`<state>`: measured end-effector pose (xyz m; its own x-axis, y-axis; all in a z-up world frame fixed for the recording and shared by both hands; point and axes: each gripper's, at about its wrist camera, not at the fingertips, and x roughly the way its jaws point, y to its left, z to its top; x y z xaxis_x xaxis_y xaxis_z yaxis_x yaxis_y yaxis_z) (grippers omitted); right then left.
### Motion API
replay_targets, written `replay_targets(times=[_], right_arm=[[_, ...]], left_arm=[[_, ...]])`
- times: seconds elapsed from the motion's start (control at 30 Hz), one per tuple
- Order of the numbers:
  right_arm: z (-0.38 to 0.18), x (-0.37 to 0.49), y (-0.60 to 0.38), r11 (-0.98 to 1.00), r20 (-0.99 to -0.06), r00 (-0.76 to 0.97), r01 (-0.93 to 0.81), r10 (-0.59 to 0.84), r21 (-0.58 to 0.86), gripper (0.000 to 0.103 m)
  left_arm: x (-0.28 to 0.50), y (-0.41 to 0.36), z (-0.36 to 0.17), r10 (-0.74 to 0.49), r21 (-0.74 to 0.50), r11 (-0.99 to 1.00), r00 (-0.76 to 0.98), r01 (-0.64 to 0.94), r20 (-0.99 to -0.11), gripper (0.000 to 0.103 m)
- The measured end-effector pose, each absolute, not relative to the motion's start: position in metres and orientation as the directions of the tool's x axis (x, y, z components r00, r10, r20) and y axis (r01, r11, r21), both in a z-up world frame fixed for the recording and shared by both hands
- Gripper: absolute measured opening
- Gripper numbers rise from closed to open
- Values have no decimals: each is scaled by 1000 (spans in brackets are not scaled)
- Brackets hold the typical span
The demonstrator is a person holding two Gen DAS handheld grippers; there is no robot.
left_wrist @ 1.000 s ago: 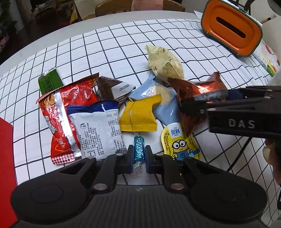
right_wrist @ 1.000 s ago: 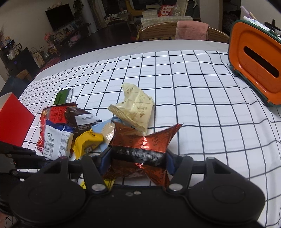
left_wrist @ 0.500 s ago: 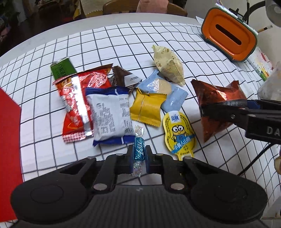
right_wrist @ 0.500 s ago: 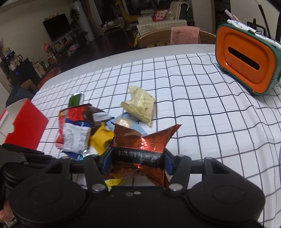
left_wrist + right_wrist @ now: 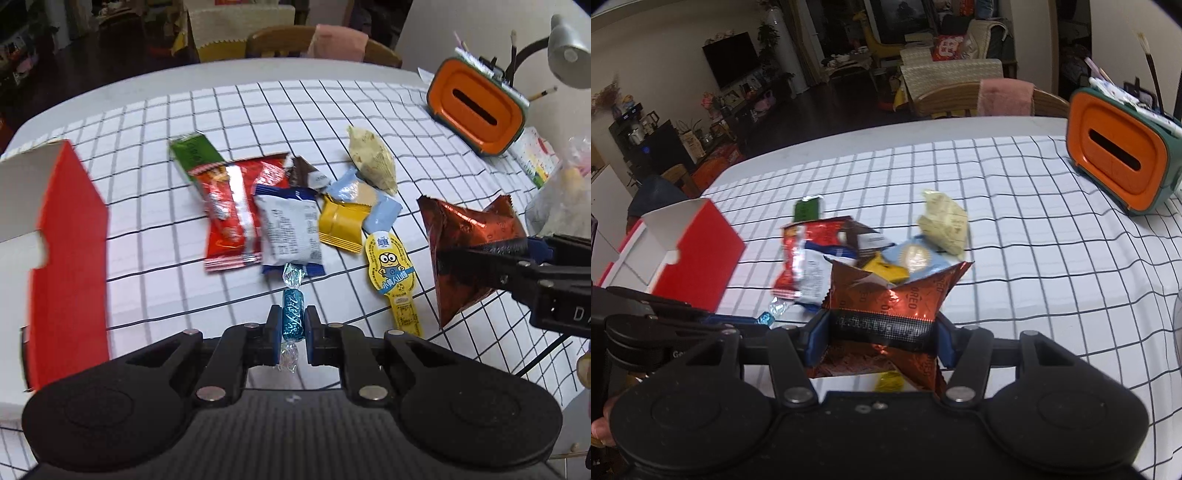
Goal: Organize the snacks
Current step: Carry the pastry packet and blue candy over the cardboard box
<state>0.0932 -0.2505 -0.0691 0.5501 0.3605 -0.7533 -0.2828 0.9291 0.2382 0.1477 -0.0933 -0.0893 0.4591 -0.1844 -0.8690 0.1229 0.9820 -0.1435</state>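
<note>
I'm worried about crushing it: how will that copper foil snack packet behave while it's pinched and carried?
The foil packet, clamped across its middle by the right gripper, looks puffy and crinkled, so it probably gives rather than resists. Both ends flare free and seem likely to flop. The shiny foil may be slippery, and whatever is inside could crack under a hard squeeze.

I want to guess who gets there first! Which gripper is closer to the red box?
Left. The left gripper, shut on a blue candy, hangs right beside the red box. The right gripper, holding the copper packet, is farther off.
</note>
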Motion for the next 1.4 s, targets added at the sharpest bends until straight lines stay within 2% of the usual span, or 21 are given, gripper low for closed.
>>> replay_targets(times=[0.8, 1.4], right_arm=[[-16, 54, -93, 875, -696, 566, -445, 442, 193, 56], [-23, 67, 24, 836, -731, 518, -534, 445, 130, 57]], left_arm=[[90, 53, -26, -129, -131, 991, 600, 40, -789, 13], [89, 168, -31, -22, -73, 996, 622, -57, -783, 13]])
